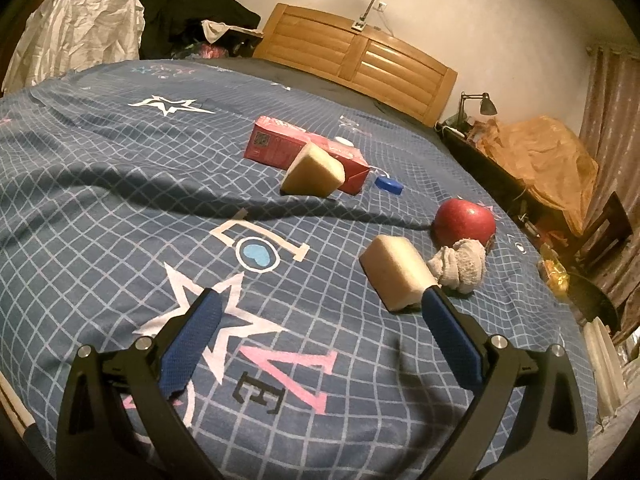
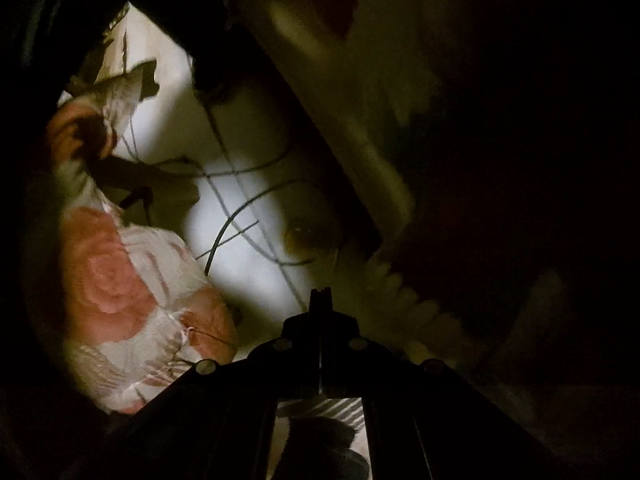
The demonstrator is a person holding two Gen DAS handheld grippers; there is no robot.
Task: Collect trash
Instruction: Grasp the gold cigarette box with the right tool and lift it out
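Note:
In the left wrist view, my left gripper (image 1: pixel 320 308) stands open over the blue checked bedspread (image 1: pixel 120 200). A cream sponge block (image 1: pixel 394 272) lies just beyond its right fingertip, with nothing between the fingers. A crumpled grey cloth wad (image 1: pixel 460 266) sits beside it, and a red apple (image 1: pixel 464 222) behind. Farther off lie a pink carton (image 1: pixel 296 148), a second sponge (image 1: pixel 314 172) leaning on it, and a blue bottle cap (image 1: pixel 388 184). In the dark right wrist view, my right gripper (image 2: pixel 320 296) is shut with nothing in it, pointing down at the floor.
A wooden headboard (image 1: pixel 360 52) closes the far side of the bed. Clothes pile (image 1: pixel 80 32) at the back left. A desk with a lamp (image 1: pixel 484 104) and brown bag (image 1: pixel 548 152) stands right. Below the right gripper lie flowered fabric (image 2: pixel 120 280), pale floor (image 2: pixel 240 240) and thin cables.

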